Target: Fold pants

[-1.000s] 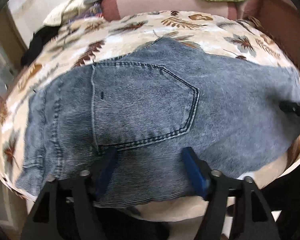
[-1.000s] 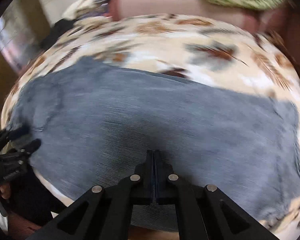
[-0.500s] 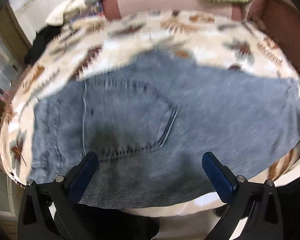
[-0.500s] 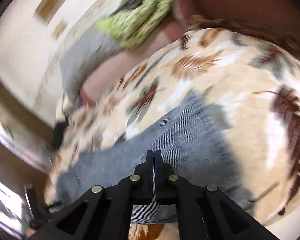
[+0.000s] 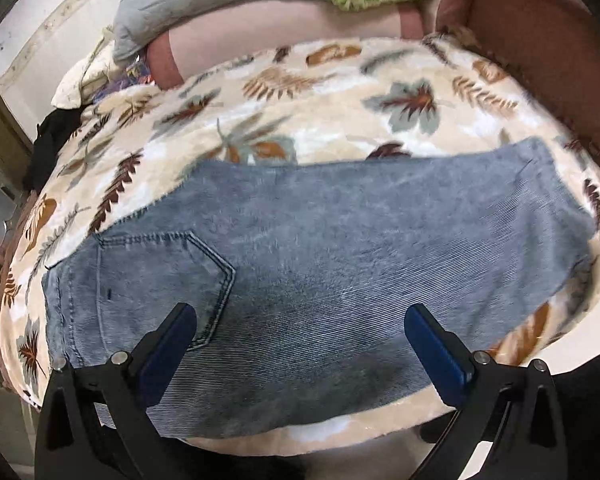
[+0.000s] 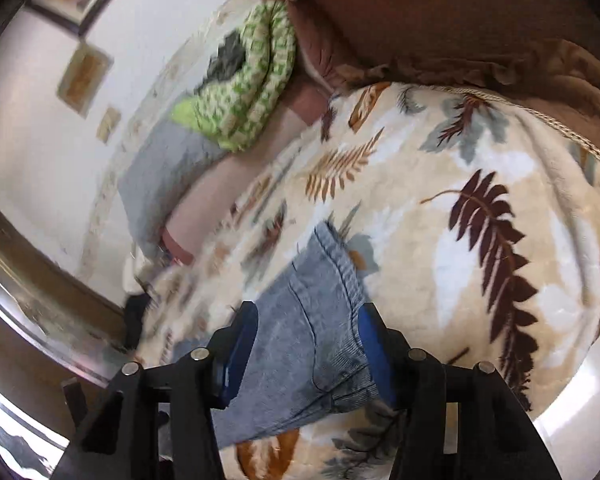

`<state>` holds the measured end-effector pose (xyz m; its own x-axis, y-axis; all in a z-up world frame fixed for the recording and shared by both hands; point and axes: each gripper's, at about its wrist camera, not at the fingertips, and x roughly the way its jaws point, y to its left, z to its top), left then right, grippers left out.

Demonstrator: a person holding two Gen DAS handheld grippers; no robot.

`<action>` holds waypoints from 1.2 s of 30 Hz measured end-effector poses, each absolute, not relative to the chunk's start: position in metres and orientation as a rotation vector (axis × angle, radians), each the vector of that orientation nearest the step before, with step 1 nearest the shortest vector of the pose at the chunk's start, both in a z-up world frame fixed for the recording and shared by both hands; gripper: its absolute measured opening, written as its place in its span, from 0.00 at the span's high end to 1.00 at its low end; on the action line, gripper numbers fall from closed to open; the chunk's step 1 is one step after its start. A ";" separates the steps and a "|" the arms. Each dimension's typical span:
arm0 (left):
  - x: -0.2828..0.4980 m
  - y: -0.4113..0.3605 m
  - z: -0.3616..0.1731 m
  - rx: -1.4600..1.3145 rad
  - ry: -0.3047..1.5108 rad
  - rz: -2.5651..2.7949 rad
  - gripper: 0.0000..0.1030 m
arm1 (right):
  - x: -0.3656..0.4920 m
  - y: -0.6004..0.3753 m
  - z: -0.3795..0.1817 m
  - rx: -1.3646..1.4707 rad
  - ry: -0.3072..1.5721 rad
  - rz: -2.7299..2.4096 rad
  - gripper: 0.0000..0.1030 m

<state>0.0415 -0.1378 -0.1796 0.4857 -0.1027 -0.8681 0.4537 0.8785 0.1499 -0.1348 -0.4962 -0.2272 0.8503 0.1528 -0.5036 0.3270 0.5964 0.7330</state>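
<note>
Folded jeans [image 5: 340, 264] lie flat on a leaf-print bed [image 5: 300, 120]. The left claw [image 5: 300, 340] hangs wide open above their near edge, having let go. The right claw [image 6: 308, 344] has just been opening, its pads straddling the hem end without pressing, apparently releasing it after laying it down.

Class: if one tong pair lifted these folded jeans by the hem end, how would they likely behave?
The jeans would probably sag and unfold: they lie flat and limp on the leaf-print blanket. The doubled denim with its stitched back pocket looks fairly heavy. The ribbed weave should grip, not slip.
</note>
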 end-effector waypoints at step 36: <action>0.030 -0.142 -0.175 0.365 1.003 -0.411 0.00 | -0.160 -0.507 -0.271 1.197 0.686 -0.032 0.57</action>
<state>0.0296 -0.1417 -0.1748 0.4737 -0.1630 -0.8655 0.4908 0.8648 0.1057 -0.1601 -0.5071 -0.2708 0.7992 0.3265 -0.5045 0.3723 0.3901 0.8422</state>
